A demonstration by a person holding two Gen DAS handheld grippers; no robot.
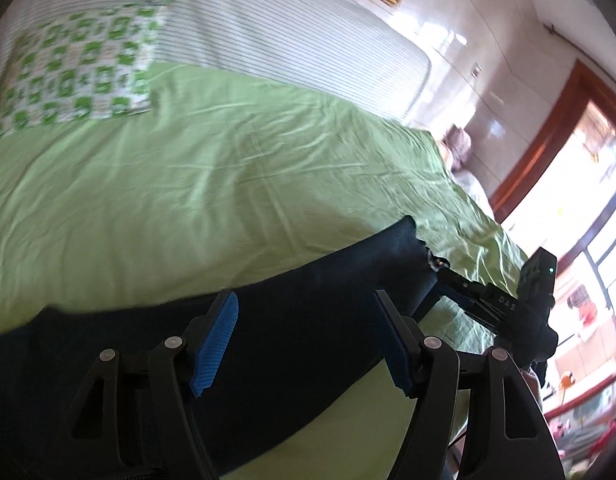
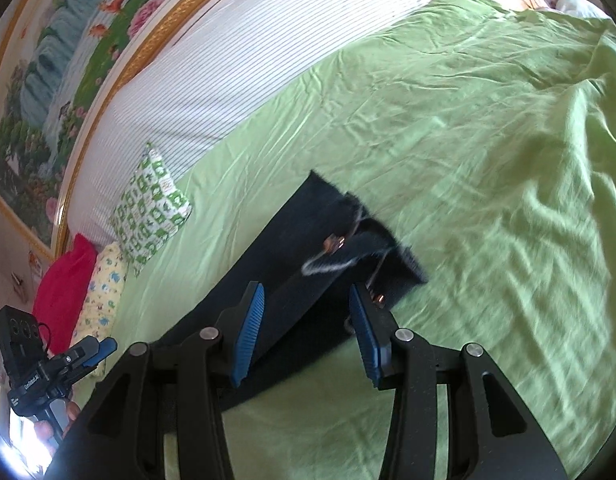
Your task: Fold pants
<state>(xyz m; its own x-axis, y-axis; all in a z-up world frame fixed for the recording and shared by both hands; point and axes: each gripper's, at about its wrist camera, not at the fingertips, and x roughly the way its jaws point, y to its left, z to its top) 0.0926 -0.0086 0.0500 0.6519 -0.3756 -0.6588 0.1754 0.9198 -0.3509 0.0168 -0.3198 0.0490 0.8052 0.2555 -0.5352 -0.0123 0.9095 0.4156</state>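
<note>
Dark navy pants (image 2: 308, 264) lie folded lengthwise on the green bedsheet (image 2: 468, 140), waistband with a white drawstring (image 2: 336, 264) at the far end. My right gripper (image 2: 308, 320) is open and empty, hovering above the pants near the waist. In the left wrist view the pants (image 1: 268, 328) stretch across the bed under my left gripper (image 1: 304, 340), which is open and empty above them. The right gripper also shows in the left wrist view (image 1: 456, 284), close by the pants' far end.
A green-and-white patterned pillow (image 1: 80, 68) lies at the head of the bed by a striped white headboard (image 2: 212, 80). A red pillow (image 2: 64, 292) and a yellow one (image 2: 104, 284) lie beside it. A window and wooden door frame (image 1: 548, 128) are to the right.
</note>
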